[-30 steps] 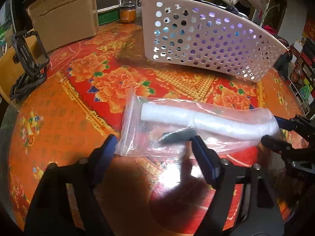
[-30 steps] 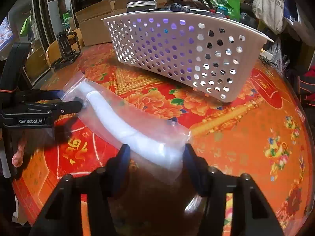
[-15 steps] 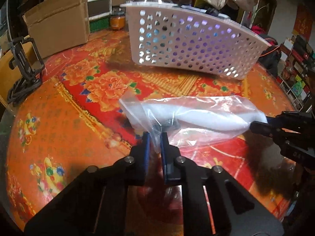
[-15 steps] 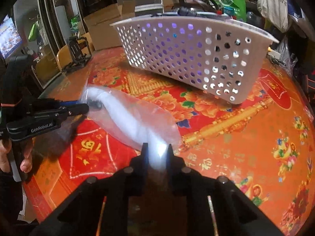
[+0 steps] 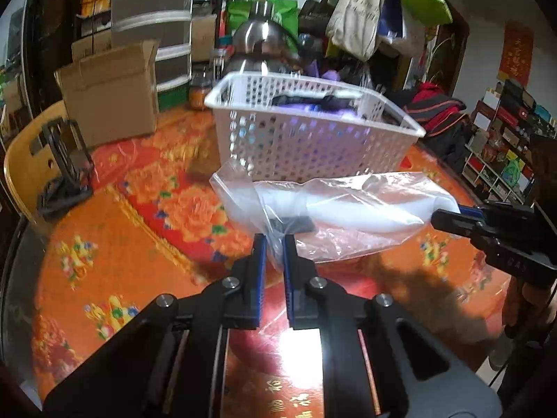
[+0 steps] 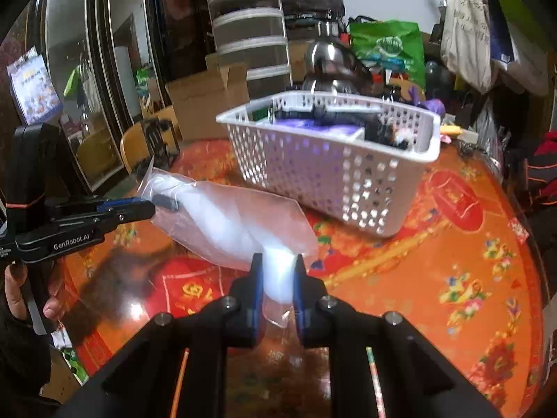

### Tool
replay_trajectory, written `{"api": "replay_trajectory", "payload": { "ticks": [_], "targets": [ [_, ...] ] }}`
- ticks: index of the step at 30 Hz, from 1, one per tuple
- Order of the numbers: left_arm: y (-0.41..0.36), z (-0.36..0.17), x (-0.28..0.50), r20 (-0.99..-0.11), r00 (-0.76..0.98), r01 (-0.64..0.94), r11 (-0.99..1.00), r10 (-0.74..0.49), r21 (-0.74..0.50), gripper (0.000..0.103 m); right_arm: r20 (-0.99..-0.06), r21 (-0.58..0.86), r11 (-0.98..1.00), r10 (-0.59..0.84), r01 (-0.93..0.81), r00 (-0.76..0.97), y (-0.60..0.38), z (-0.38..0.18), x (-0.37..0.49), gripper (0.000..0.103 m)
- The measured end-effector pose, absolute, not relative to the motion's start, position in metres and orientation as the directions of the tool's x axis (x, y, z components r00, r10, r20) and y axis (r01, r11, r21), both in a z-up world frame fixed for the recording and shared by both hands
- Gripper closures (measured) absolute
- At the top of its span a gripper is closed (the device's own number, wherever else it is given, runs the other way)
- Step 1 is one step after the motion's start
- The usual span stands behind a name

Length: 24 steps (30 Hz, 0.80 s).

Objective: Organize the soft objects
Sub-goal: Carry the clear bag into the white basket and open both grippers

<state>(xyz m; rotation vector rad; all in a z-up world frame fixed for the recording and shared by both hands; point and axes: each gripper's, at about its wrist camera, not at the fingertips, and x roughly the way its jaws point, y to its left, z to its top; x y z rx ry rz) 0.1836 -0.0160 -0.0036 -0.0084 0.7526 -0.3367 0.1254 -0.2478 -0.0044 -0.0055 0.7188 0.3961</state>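
- Left gripper (image 5: pixel 275 244) clamped, jaws nearly together, on a bunched corner of the plastic bag (image 5: pixel 348 209).
- Right gripper (image 6: pixel 277 271) likewise clamped on the opposite end of the bag, with thin film and white filling pinched between the blue pads (image 6: pixel 257 278).
- Bag strung between the two grippers, clear of the tablecloth (image 5: pixel 139 237) as far as could be judged, long axis running from one set of jaws to the other, roughly parallel to the near wall of the basket.
- Inside the bag, a long white soft roll (image 5: pixel 365 212) and a small dark piece (image 5: pixel 296 224), the latter close to the left jaws.
- Just beyond the bag, the white perforated basket (image 5: pixel 313 139), upright, already holding purple and dark items; top open, rim higher than the bag in both views.
- Judged next: bag to be raised above the near rim and carried forward, both ends together; neither hand clearly nearer the basket.
- Open tablecloth to either side; cardboard box (image 5: pixel 111 90) well off to the left, clutter behind the basket.
- Risk judged: slack middle of the bag catching on the rim.
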Motion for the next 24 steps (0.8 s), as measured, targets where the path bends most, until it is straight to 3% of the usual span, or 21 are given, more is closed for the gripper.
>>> {"api": "replay_trajectory", "payload": {
  "ticks": [14,24],
  "targets": [
    [-0.039,0.089,0.241,-0.593,0.733,0.318,0.938,-0.334,-0.136,0.095,-0.591,0.126,0.941,0.326,-0.315,0.738,-0.275,0.074,0.183,0.090],
    [-0.073,0.119,0.369,-0.654,0.694,0.283,0.949,-0.300,-0.136,0.095,-0.635,0.088,0.970,0.229,-0.225,0.738,-0.298,0.094,0.287,0.090]
  ]
}}
